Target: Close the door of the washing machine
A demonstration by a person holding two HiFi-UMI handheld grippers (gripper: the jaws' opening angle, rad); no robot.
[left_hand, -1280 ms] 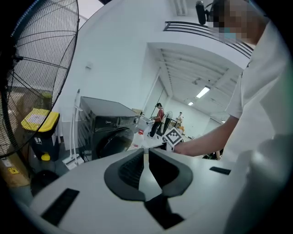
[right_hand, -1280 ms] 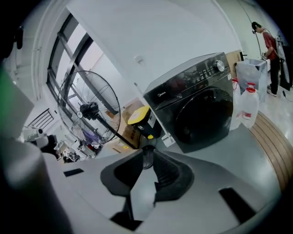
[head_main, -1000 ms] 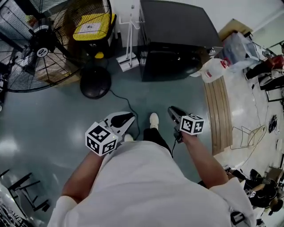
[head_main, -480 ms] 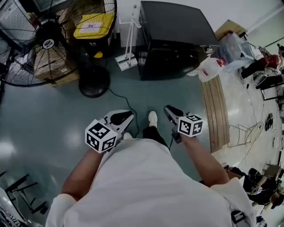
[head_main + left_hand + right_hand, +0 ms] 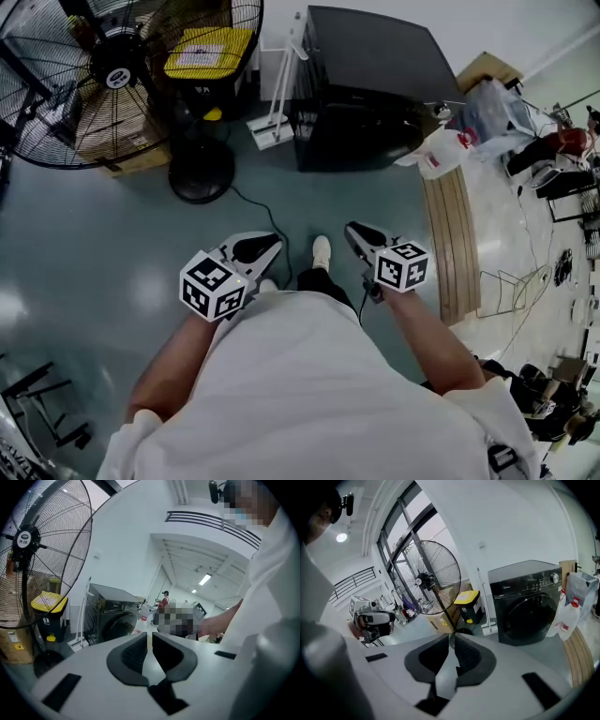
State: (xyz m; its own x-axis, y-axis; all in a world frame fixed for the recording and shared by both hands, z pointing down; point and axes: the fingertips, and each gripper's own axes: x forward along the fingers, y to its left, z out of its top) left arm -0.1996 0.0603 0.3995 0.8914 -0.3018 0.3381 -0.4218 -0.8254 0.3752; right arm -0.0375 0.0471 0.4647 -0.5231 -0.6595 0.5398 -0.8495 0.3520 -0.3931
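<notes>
The black washing machine (image 5: 366, 84) stands at the far side of the floor, its round door (image 5: 534, 618) lying flush with the front. Both grippers are held close to the person's body, well short of the machine. My left gripper (image 5: 270, 246) points toward the machine (image 5: 112, 616), and nothing sits in the narrow slit between its jaws (image 5: 150, 635). To the right of the person's white shoe (image 5: 322, 251), my right gripper (image 5: 352, 231) also points ahead. Its jaws (image 5: 451, 637) are closing, a thin gap remains, and nothing is between them.
A large floor fan (image 5: 122, 75) on a round base (image 5: 202, 169) stands at the left, a yellow-lidded bin (image 5: 206, 52) behind it. A cable (image 5: 262, 211) runs over the floor. A white jug (image 5: 445, 150), a wooden board (image 5: 455, 234) and clutter line the right.
The right gripper's nose has crept up and left in the head view. The fan has slid rightward in the picture as the head turned. The left gripper stays put in the view.
</notes>
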